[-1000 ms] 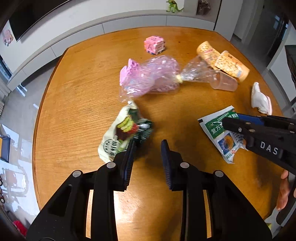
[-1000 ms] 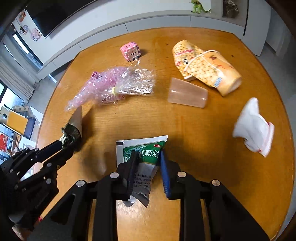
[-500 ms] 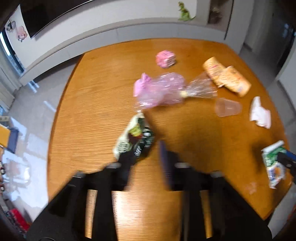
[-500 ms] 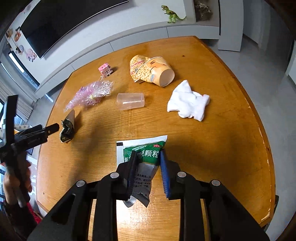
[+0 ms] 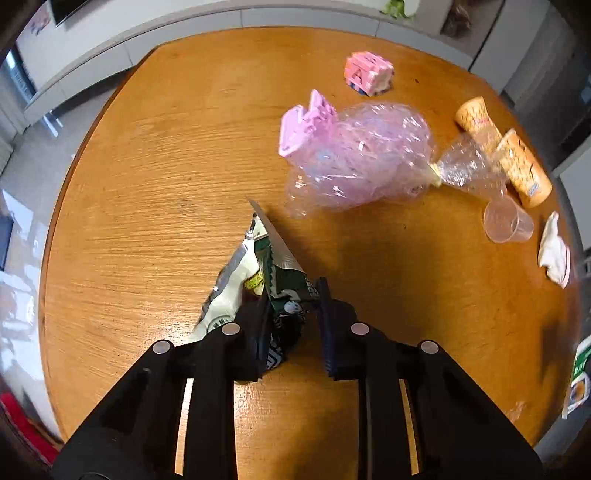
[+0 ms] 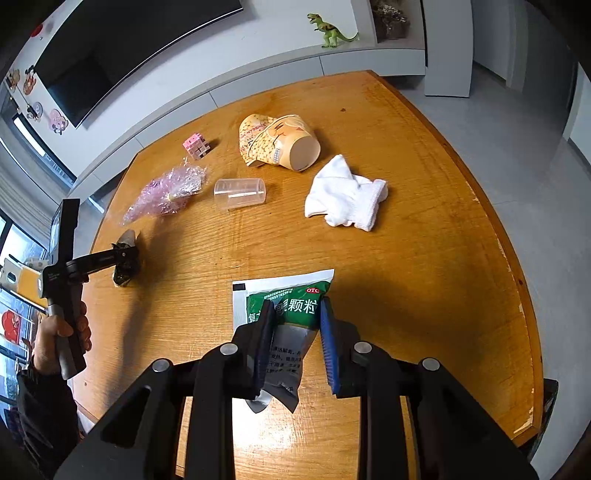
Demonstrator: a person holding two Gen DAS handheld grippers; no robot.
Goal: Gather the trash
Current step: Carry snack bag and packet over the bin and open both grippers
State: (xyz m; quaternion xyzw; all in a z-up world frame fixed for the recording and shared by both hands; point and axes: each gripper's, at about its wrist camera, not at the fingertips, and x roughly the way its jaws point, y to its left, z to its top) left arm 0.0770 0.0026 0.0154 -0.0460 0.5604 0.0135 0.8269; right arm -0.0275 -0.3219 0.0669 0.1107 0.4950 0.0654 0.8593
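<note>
Wood-grain table [image 5: 155,177], satin sheen. Crinkly glossy cellophane bag [image 5: 362,162]. Foil-lined snack wrapper [image 5: 258,273]. Clear plastic cup [image 6: 240,193]. White knit cloth [image 6: 343,195]. Glossy sachet [image 6: 291,299]. Printed paper cups [image 6: 280,142].

Pink cube toy [image 6: 198,146]; dinosaur [image 6: 330,28] (green) on cabinet [image 6: 369,61]; television [image 6: 122,48].

Green sachet [image 5: 580,373] (left wrist view) is cut off by the right edge

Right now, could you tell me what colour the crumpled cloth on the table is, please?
White; the cloth shows best in the right wrist view.
</note>
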